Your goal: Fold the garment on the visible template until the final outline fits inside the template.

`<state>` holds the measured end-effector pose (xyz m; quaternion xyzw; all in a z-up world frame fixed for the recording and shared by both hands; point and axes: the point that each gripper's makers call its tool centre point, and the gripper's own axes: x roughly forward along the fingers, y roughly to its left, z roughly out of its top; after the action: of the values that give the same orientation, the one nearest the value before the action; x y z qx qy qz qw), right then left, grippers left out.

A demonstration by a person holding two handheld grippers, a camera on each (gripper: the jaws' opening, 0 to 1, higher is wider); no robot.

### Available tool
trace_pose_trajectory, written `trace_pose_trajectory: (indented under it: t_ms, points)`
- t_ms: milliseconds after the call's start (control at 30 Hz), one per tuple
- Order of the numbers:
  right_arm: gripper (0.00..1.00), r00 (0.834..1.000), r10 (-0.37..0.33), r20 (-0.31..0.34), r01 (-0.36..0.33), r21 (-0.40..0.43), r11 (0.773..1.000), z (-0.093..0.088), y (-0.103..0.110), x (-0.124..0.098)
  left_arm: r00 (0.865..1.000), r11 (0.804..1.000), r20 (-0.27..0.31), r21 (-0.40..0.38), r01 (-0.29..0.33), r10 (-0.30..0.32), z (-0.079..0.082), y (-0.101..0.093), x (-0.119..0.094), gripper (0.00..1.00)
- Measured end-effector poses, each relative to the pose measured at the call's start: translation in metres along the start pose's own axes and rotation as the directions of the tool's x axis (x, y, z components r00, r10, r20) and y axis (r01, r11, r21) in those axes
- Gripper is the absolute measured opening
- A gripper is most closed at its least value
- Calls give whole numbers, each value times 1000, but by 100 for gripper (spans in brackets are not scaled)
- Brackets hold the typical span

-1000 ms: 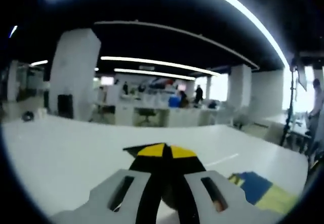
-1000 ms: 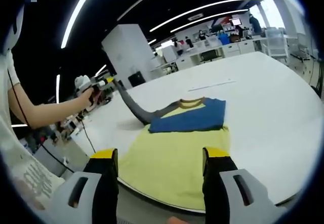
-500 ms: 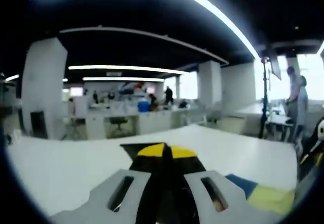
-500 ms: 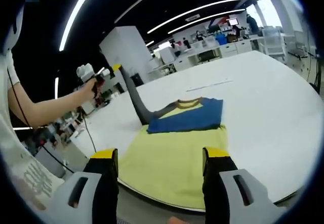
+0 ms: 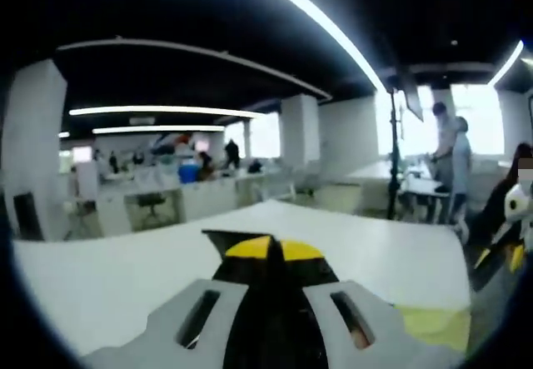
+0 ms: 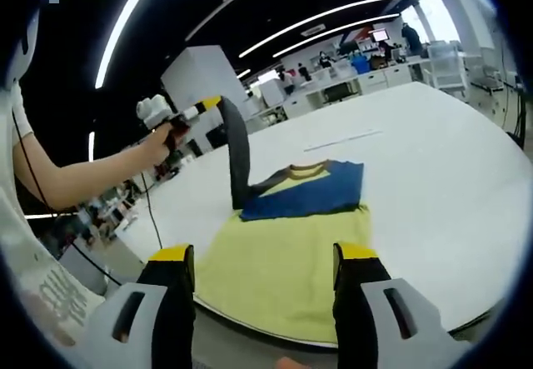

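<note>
The yellow-and-blue garment (image 6: 291,227) is lying on the white table (image 6: 433,169) — its grey sleeve (image 6: 237,157) is hanging from the clamped left gripper (image 6: 208,104). The right gripper (image 6: 265,256) is hovering agape; the template is hard to discern.

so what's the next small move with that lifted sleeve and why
Probably carry the grey sleeve across and lay it on the yellow shirt body. The left claw is shut on the sleeve end and holds it raised, with the sleeve hanging steeply to the shirt's shoulder. The blue sleeve already lies folded across the chest, while the right claw waits open at the near hem.
</note>
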<state>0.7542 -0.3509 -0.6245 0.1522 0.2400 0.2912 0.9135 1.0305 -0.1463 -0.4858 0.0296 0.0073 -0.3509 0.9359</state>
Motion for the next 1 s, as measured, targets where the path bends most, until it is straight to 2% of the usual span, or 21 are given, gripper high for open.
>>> trace_pose_trajectory:
  t_ms: [133,300,433,567,833,1000]
  points:
    - [67,1000,-16,5,16,9,1000,-1,-5,-5,998,998,-15,4,62,-62,-12,-29,18,0]
    - [67,999,-33,9,32,23,999,-2,-10,-9,994,995,-36,1,105,-105,-26,-56,30,0]
    - [67,999,-40,7,40,28,999,-4,-13,-11,988,990,-62,-23,139,-140,-43,-80,39,0]
    - [67,999,-46,8,46,30,999,-3,-16,-13,979,985,-110,-9,173,-173,-64,-106,47,0]
    - [67,998,-59,9,59,33,998,-3,-22,-17,966,984,-187,-37,175,-179,-106,-130,58,0]
    - [67,998,-65,1,65,41,997,-7,-24,-20,967,987,-205,-81,140,-154,-120,-136,60,0]
